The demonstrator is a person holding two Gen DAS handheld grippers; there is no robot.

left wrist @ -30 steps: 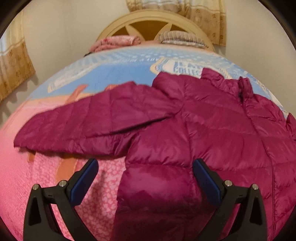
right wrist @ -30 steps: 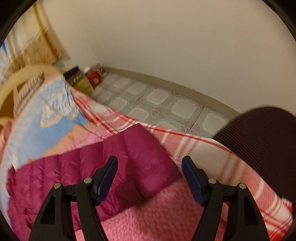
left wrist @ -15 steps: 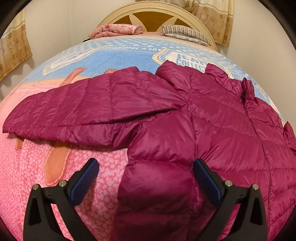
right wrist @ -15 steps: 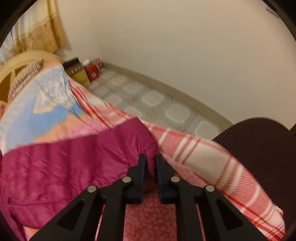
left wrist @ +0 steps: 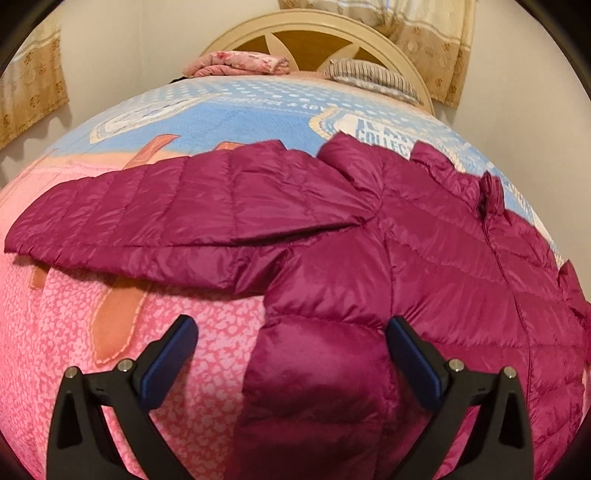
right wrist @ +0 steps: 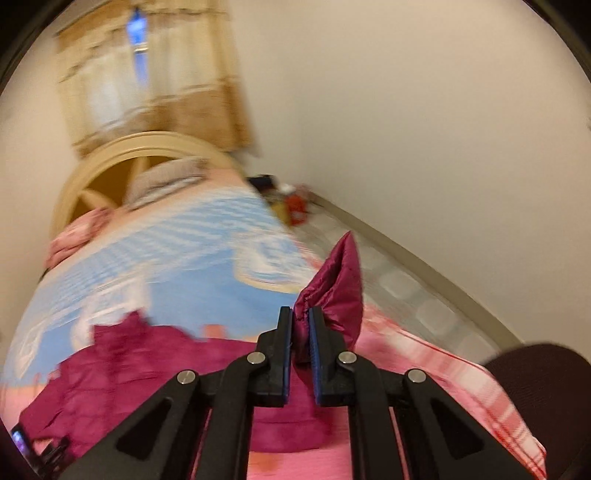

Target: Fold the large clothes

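Bed (left wrist: 110, 332): right gripper (right wrist: 301, 332) pinching jacket (right wrist: 332, 295)

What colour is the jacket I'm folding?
Magenta, quilted in horizontal bands; the jacket shows best in the left wrist view.

The jacket (left wrist: 424, 266) is lying on the bed (left wrist: 229, 122) before me, one sleeve (left wrist: 177, 221) stretching leftward. My left gripper (left wrist: 291, 354) is hovering over its lower edge; my right gripper (right wrist: 302, 339) is pinching a sleeve end (right wrist: 338, 288) above the bed. Pillows (left wrist: 373, 75) are resting behind, against the headboard (left wrist: 317, 35).
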